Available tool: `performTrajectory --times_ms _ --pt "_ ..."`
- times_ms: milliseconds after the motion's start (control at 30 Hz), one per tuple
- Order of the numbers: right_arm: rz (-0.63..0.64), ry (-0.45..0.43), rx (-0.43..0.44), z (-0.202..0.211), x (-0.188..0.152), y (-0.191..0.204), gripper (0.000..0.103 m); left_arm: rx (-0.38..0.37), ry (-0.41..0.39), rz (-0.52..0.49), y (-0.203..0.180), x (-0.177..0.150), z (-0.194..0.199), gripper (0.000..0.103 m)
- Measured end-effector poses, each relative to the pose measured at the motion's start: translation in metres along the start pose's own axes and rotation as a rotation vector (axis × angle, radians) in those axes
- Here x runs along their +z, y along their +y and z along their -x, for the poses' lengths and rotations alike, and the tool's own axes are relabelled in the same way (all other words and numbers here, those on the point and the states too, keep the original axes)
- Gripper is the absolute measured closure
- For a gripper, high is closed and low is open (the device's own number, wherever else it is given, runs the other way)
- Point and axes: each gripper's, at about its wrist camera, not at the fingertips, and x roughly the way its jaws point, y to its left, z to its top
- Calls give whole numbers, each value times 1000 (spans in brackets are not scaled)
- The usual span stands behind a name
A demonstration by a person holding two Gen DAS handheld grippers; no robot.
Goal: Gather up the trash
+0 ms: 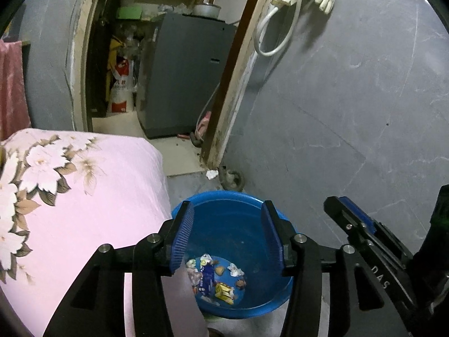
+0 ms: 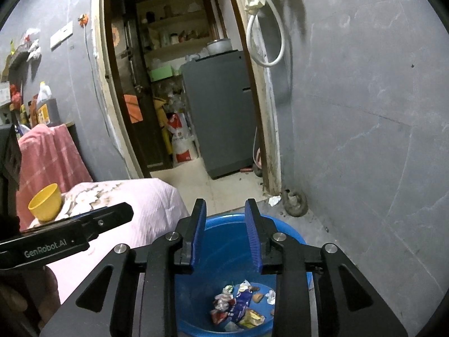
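"GenRobot.AI" is printed in pale letters along the black side of the left gripper (image 2: pixel 74 229) in the right wrist view; "DAS" is read on the black body of the right gripper (image 1: pixel 362 224) in the left wrist view; red print on the white sack (image 2: pixel 181 137) cannot be read

Home bedroom: floral bedding (image 1: pixel 84 185), fridge (image 2: pixel 221 112)
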Motion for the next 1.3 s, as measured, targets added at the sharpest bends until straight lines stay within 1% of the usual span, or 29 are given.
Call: performTrajectory --times_ms 33,67,200,300,433,467,500,533,567,600,633,667,800,867,933,967,1300 --pt "1 -5 0 1 1 2 76 8 -10 0 -1 1 3 50" --pt "2 -10 0 4 2 3 76 21 -31 0 1 0 8 47" --pt "9 -34 -2 16 7 6 75 50 -76 6 5 2 26 43" --pt "10 -52 -2 27 8 8 72 67 -97 14 8 3 40 33" --pt "13 -77 -3 41 12 14 57 87 -129 9 10 4 59 25" --pt "13 -84 -4 46 13 16 54 93 -136 5 9 3 66 21" --pt "13 -91 -5 51 14 18 53 103 -144 0 9 2 72 19" --pt "12 -96 -6 55 16 20 50 112 -150 -4 7 3 74 14" --pt "12 -100 -6 58 16 21 44 123 -160 -10 7 2 81 10" --pt "12 -105 -5 63 17 23 38 132 -173 -17 6 1 87 8" --pt "10 -112 -2 67 18 25 28 140 -186 -25 5 -2 94 7" --pt "9 -119 0 70 18 27 23 148 -200 -31 5 -4 99 6" --pt "19 -129 5 86 16 37 17 168 -231 -31 8 -15 120 4" --pt "23 -131 10 93 13 41 10 170 -247 -25 10 -22 131 2" --pt "28 -137 11 102 9 46 3 178 -260 -26 12 -29 142 2" --pt "29 -141 13 105 7 47 1 181 -264 -27 12 -33 146 2" --pt "52 -141 38 135 -26 70 0 219 -296 -35 20 -75 187 2"
